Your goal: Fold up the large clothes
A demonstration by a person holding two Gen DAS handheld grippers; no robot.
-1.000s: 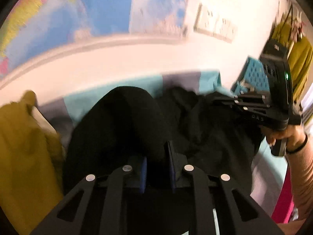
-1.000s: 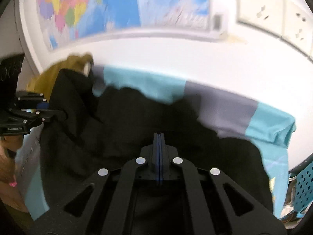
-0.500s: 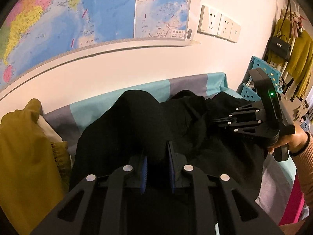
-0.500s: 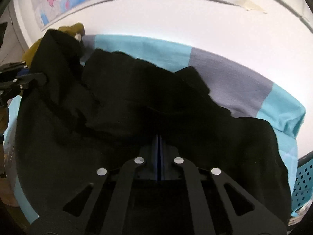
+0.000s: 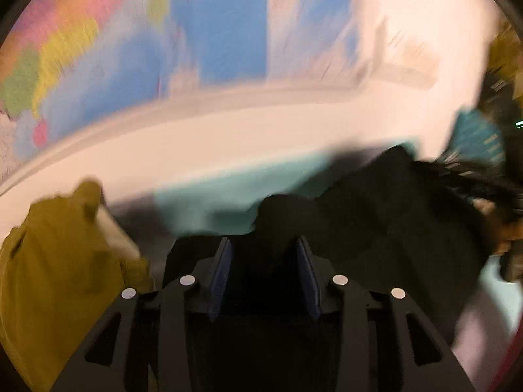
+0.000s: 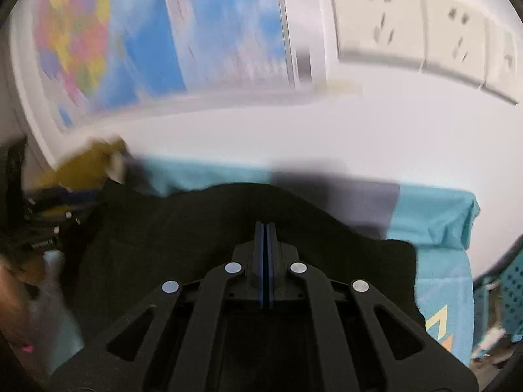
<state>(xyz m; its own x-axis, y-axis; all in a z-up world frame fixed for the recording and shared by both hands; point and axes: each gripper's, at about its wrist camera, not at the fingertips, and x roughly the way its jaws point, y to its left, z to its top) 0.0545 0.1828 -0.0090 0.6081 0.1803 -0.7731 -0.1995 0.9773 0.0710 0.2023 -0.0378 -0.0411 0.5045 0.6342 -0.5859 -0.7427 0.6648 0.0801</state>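
Here the black garment lies spread over the teal and grey sheet against the white wall, beside a mustard garment. The left gripper is opening, its blue pads parted with a hump of black cloth between them, no longer pinched. The right gripper has its pads pressed flat together above the garment's far edge; whether cloth is caught there cannot be told.

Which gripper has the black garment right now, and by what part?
The right gripper is shut on the black garment, at a fold near its far edge. The left gripper is opening; cloth lies between its pads, unpressed.
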